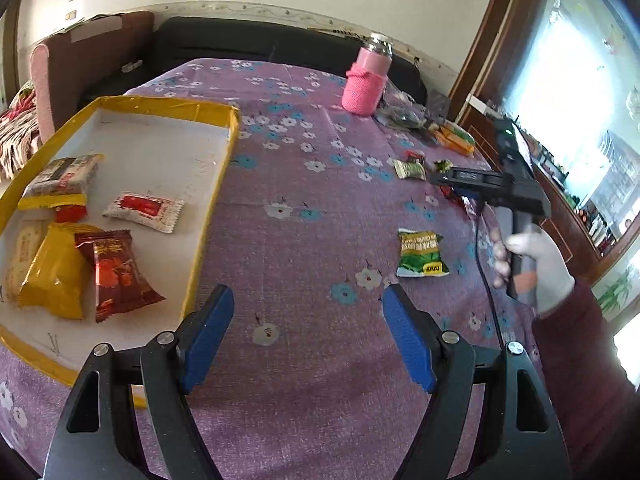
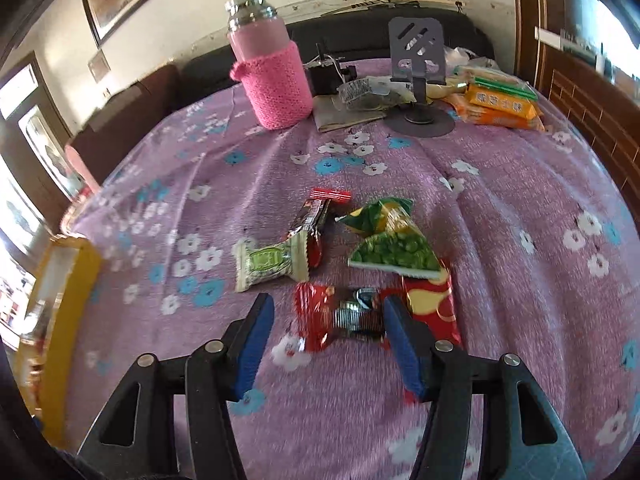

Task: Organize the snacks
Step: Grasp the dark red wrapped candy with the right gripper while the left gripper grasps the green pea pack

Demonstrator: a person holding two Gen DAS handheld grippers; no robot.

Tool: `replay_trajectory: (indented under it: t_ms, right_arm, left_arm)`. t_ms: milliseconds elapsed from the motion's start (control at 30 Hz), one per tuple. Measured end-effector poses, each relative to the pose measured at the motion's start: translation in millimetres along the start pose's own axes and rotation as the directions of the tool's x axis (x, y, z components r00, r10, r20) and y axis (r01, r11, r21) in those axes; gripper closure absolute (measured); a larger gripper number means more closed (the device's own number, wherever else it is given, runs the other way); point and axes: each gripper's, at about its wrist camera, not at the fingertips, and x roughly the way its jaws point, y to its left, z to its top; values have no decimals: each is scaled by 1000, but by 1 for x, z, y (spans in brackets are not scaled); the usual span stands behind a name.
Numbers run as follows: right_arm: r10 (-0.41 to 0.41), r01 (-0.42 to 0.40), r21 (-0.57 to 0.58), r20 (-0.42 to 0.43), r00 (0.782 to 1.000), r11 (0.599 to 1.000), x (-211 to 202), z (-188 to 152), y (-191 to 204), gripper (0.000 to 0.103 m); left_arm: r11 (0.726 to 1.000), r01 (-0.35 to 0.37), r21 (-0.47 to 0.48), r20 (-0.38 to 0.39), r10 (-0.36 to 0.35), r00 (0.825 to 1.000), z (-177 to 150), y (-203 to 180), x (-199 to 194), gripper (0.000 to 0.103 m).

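My left gripper (image 1: 307,290) stands open over the purple flowered cloth with nothing between its fingers, just right of the yellow-rimmed tray (image 1: 216,196). The tray holds several snacks, among them a yellow packet (image 1: 56,276), a dark red packet (image 1: 118,272) and a white-and-red one (image 1: 144,210). A green packet (image 1: 422,254) lies alone on the cloth. My right gripper (image 2: 328,300) is open and low over a red foil sweet (image 2: 340,318) that lies between its fingers; the left pad stands clear of it. Just beyond lie a pale green packet (image 2: 272,264), a green pea packet (image 2: 394,254) and a red-and-yellow packet (image 2: 432,304).
A pink knit-sleeved bottle (image 2: 276,80) stands at the back of the table. Beside it are a grey phone stand (image 2: 418,80), crumpled bags and orange biscuit packs (image 2: 500,106). A dark sofa runs behind. A white-gloved hand (image 1: 540,256) holds the right gripper.
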Motion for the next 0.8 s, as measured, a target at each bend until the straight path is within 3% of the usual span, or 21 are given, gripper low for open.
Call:
replay_trajectory:
  t_ms: [133,167,200,233,300,500,667,800]
  right_arm:
    - [-64,65,-25,12,998,998,12,0,5,42]
    - [-67,67,-23,12,998,997,14,0,2,48]
    - [-67,67,-12,19,998,998,13,0,1,66]
    - [-53,53,-1,22,998,999,12,0,-2,76]
    - [-30,29,31,22,999,999,9,-2,-9,82]
    - [77,-80,115,28,997,990,-6,-11,-23,83]
    - [243,-249,186,54,969,950,-27,-25,-26,83]
    - [279,-286,170,66,958,943,-38,-34,-16,83]
  left_arm:
    - [1000,0,16,-19,0,1000,1,-6,6,26]
    - [1000,-1,19,-24,2,1000,1,-7,8,26]
    - [1000,-1,21,-30,2,1000,1,-8,10,26]
    - [1000,0,22,-37,0,999,2,-9,12,26]
    - [1000,3,27,-48,-2,999,4,-13,17,26]
    - [997,33,76,-90,-26,996,14,-37,34,26]
    - [989,63,137,-128,-46,991,23,-64,62,26]
    - [976,79,205,-158,-47,986,30,-91,90,26]
